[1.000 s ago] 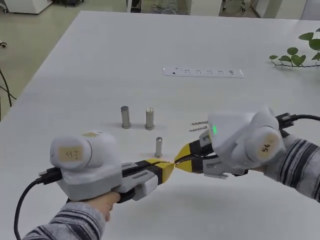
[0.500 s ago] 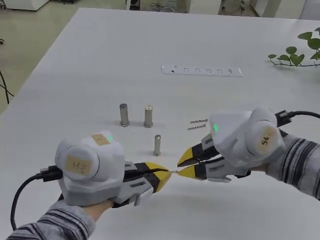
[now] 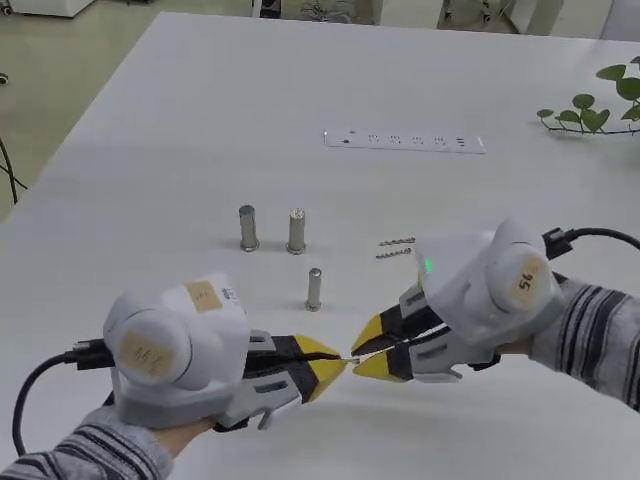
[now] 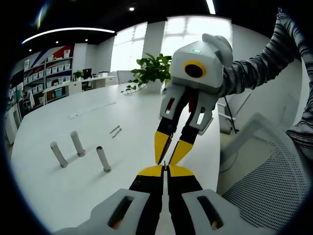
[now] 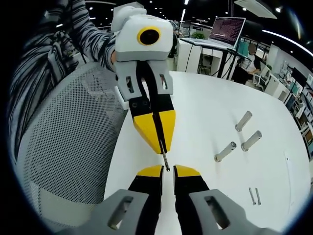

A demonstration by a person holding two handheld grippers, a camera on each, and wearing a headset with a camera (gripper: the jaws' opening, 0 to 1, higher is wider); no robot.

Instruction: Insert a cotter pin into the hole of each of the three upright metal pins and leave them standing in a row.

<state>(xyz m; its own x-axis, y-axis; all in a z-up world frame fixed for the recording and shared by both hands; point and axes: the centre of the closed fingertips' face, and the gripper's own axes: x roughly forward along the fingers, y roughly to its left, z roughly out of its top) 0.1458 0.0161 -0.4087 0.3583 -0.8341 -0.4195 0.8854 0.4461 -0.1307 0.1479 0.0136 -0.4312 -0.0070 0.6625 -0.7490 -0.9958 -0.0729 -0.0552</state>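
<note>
The cotter pin (image 5: 165, 157) is pinched between the pressed-together jaws of the left gripper (image 4: 166, 168) and is held just above the surface (image 3: 200, 120). The jaws of the right gripper (image 5: 169, 170) are slightly spread around the pin's free end; whether they touch it cannot be determined. The three metal pins (image 3: 297, 231) are stood upright further back, two side by side and one nearer. Two spare cotter pins (image 3: 397, 242) are laid to their right.

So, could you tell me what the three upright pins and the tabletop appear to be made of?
Three upright pins: probably steel, plain grey with a dull sheen down their sides. Tabletop: looks like matte white laminate, smooth with little glare, though that's uncertain.
</note>
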